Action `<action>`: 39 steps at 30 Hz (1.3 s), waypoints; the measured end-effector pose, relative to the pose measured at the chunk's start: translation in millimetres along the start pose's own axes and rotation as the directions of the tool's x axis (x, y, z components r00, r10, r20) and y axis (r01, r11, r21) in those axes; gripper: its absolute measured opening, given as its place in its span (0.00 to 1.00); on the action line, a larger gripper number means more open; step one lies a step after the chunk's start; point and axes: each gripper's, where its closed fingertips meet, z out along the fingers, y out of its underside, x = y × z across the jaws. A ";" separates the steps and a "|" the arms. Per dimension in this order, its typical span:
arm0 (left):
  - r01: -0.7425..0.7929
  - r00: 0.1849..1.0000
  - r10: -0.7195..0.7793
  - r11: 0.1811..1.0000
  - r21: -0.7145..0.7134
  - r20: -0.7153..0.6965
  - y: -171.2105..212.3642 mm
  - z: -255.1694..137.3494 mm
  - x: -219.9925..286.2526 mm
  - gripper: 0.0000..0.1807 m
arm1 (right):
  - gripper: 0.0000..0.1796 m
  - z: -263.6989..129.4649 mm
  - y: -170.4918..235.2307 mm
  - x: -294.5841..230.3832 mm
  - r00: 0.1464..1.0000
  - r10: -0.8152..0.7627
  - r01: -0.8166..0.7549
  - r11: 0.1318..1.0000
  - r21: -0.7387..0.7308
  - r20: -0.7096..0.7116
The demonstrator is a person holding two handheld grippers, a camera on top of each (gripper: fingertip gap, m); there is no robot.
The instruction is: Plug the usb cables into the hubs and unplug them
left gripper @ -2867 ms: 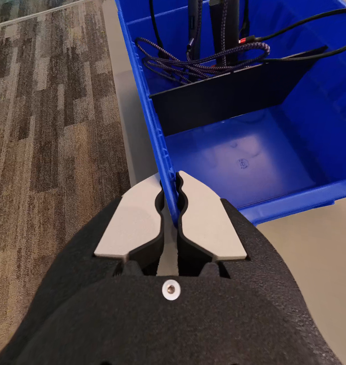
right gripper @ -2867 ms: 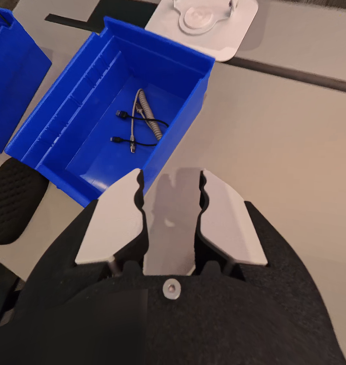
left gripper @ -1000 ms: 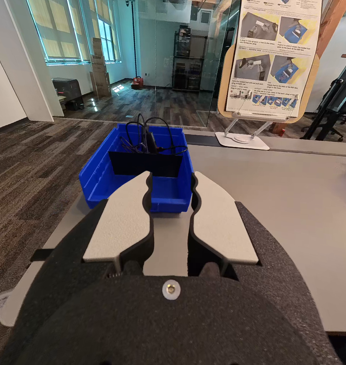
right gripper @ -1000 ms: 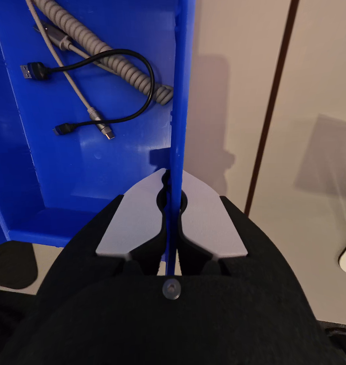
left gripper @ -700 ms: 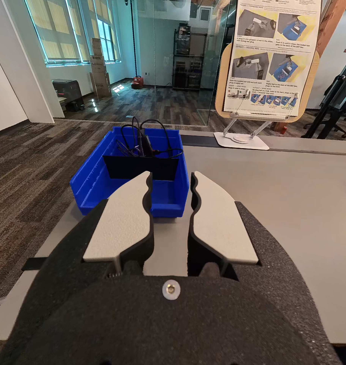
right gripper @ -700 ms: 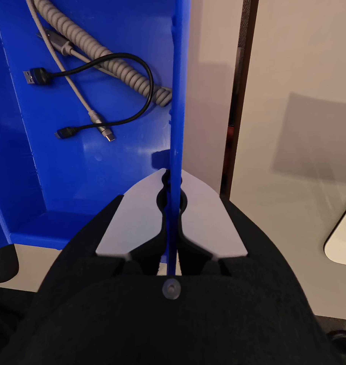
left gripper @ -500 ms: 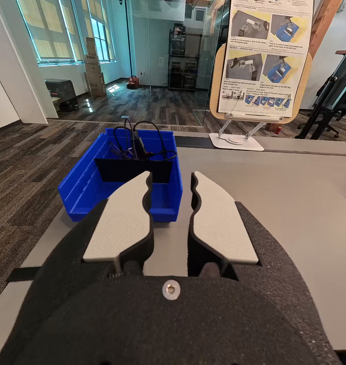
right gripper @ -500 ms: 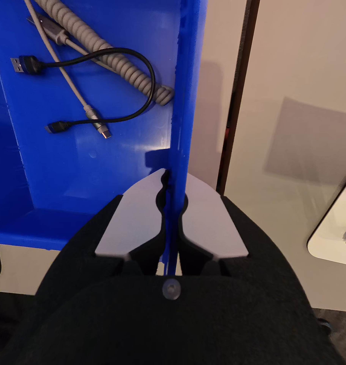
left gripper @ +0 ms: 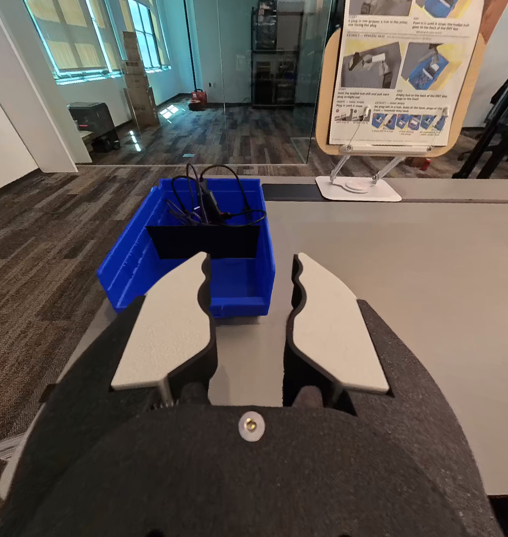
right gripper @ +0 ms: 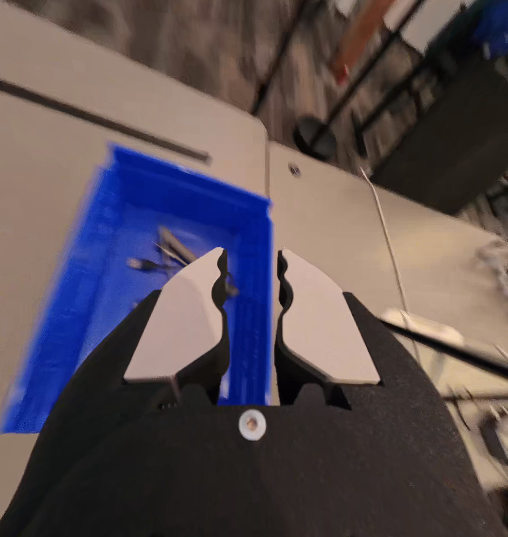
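Observation:
In the left wrist view a blue bin [left gripper: 248, 286] with a black divider [left gripper: 203, 241] stands at the table's left edge. Behind the divider are dark hubs with black cables [left gripper: 209, 203] plugged in; the front half is empty. My left gripper [left gripper: 250, 260] is open and empty, held above the table short of the bin. In the blurred right wrist view my right gripper [right gripper: 250, 255] is open and empty above the right wall of a second blue bin [right gripper: 72, 305], which holds loose cables [right gripper: 171, 255].
The grey table [left gripper: 392, 276] stretches to the right. An instruction board on a white stand [left gripper: 360, 187] is at the back edge. Carpet floor [left gripper: 35, 261] lies left of the table. A thin cable and dark rod [right gripper: 450, 353] lie right of the second bin. Tip to tip, the grippers are about 90 cm apart.
My right gripper has let go of the second bin's wall, opened and pulled up and back. My left gripper has opened wider and shifted a little; its bin looks slightly farther left.

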 end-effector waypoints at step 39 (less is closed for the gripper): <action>-0.979 0.077 0.691 -0.085 -0.186 -0.719 45.6 275.6 -66.2 0.27 | 0.29 7.2 -6.8 -375.3 0.661 0.034 -0.217 0.965 0.148 0.750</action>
